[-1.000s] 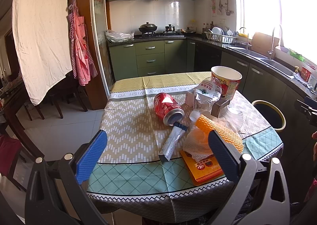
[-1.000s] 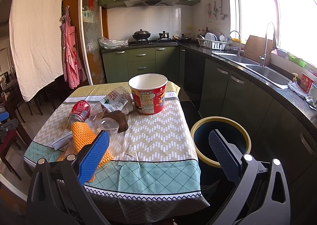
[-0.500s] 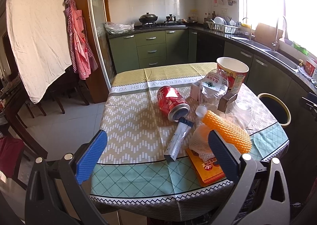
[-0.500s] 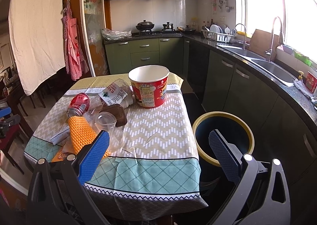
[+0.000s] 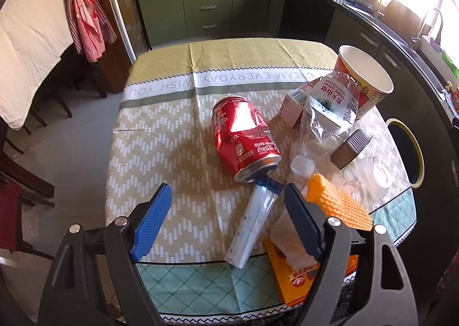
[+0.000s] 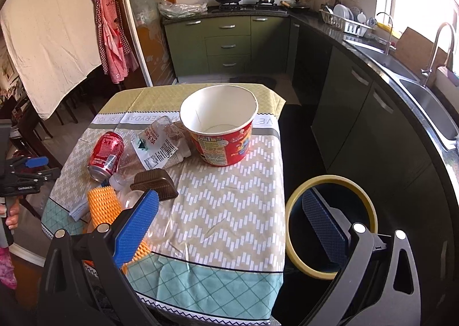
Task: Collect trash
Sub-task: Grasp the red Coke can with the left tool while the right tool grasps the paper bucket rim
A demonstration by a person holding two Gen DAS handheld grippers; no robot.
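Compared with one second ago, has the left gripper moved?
Yes. The left gripper has come closer to the table and tipped downward toward the flattened tube; its jaws have just been closing, nothing gripped.

Two hand-held black grippers with blue pads

The left gripper [image 5: 226, 205] and right gripper [image 6: 229, 217] share one build: black plastic arms with triangular cut-outs, round silver screw heads at the pivots, and ribbed blue fingers [image 5: 152, 222]. A pink garment [image 6: 5, 268] shows at the right view's edge.
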